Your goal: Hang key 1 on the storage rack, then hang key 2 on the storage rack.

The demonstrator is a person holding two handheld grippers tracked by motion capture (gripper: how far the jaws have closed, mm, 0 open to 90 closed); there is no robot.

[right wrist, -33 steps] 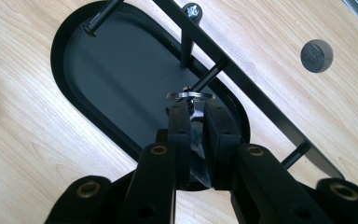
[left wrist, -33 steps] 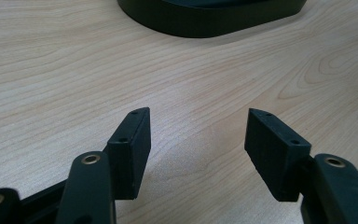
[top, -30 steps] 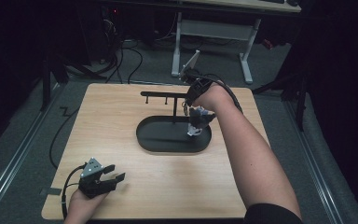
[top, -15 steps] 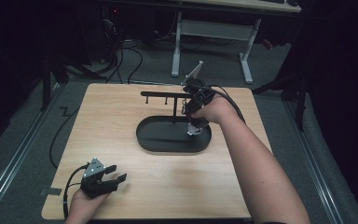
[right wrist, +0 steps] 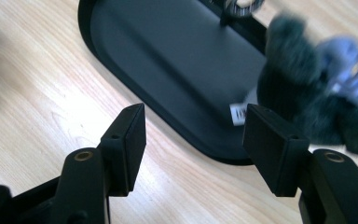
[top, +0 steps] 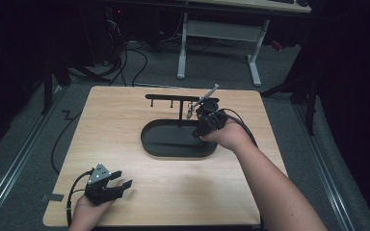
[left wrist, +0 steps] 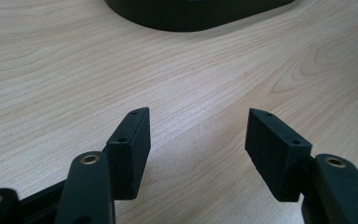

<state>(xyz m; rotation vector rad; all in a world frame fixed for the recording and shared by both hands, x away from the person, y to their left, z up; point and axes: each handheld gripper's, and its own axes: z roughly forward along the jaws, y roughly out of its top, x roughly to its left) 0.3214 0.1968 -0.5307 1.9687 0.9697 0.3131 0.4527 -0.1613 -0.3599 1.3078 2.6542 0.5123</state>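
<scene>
Thing in hand: a small dark fuzzy plush charm with pale lilac ribbon loops and a white tag [right wrist: 307,100]. In your right gripper view it lies at the right end of the black oval metal tray base [right wrist: 177,60], just beyond the right-hand jaw.

Stand: the tray base [top: 159,144] carries a thin black post and crossbar rack [top: 171,97], with a small silvery ring or clasp [top: 190,111] hanging near the post.

Handling: judge it light, soft and squashy, not fragile. The pile will compress, so expect it to sag or swing from a pinch. The ribbon looks slippery.

Where to grip: take the plush body across its middle, or the metal ring if you mean to hang it. Avoid the ribbon loops and the tag.

Right gripper [right wrist: 193,135]: its jaws have just been opening and stand wide, with nothing between them. The charm is beside them, released.

Left gripper [top: 110,185]: your jaws are spread over the bare light wooden tabletop [left wrist: 177,79], empty, near the front left corner.

Writing: the white tag [right wrist: 238,113] bears dark marks too blurred to read. No brand visible.
</scene>
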